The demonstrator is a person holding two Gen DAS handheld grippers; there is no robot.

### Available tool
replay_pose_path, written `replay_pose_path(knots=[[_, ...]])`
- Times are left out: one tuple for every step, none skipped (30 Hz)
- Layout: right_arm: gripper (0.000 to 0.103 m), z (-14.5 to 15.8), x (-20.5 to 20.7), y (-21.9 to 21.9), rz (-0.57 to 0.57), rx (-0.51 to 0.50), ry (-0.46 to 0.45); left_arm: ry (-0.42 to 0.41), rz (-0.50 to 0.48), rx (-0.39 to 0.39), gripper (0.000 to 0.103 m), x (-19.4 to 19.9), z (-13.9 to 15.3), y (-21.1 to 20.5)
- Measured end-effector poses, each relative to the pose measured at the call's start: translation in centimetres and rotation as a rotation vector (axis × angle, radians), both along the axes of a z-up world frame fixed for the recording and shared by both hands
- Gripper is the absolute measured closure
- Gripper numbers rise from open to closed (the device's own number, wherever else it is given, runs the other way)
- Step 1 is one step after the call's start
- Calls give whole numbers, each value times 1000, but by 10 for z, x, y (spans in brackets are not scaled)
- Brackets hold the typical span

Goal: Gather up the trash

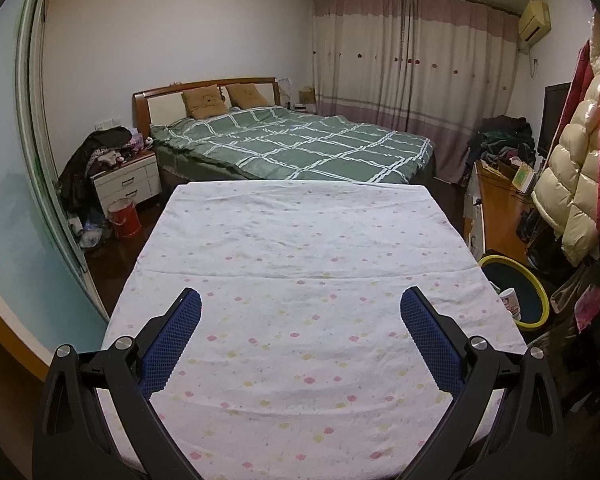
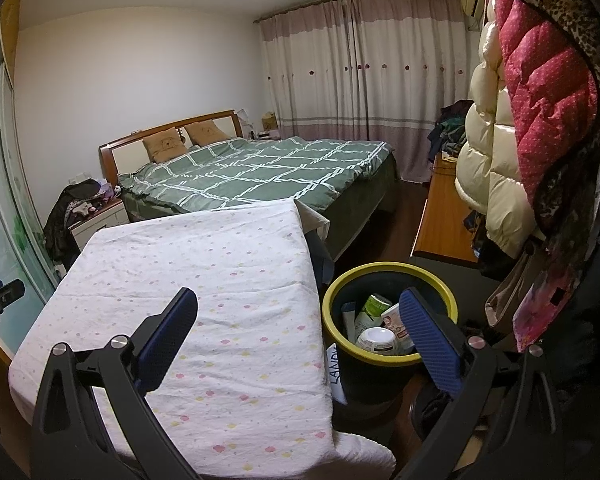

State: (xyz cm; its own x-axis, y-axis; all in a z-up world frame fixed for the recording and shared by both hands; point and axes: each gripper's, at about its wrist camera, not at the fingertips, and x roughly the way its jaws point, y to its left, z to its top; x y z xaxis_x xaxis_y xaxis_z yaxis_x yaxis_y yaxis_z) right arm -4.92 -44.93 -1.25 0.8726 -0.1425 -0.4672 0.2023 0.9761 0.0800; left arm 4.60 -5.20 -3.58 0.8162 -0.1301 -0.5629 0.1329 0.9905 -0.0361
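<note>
Yellow-rimmed bin, already holding trash, is being kept beside the cloth-covered table's right edge; both the left gripper and right gripper are being held released, empty.

Bin half hidden behind table edge (left view); label lettering cut off.

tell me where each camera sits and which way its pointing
Left wrist: rides on the left tool, looking along its open blue fingers over the floral cloth-covered table toward the green bed; only the tool shows.
Right wrist: rides on the right tool, further right, aimed over the table's right edge and down into the yellow-rimmed bin holding trash; its open fingers show, and part of the left tool at the left edge.
Shared: table, bed, curtains, bin, hanging jackets.
</note>
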Motion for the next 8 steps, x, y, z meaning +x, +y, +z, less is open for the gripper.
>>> replay_pose_path(knots=[[7,0,3,0,6,2,3,11,4,10,5,6,-1,0],[7,-1,9,1,19,6,8,25,7,17,5,12,-2,-1],[7,-2,15,3,29,10,15,43,7,23,5,23,-5,0],[7,-3,24,5,45,16,21,52,6,26,5,29,-7,0],[7,-4,32,7,57,22,25,60,11,31,5,38,-10,2],[7,-6,44,11,70,28,34,68,26,42,5,51,-15,5],[7,-9,59,16,82,26,41,71,40,51,5,62,-20,8],[7,-13,71,20,89,20,47,77,51,59,5,78,-28,12]])
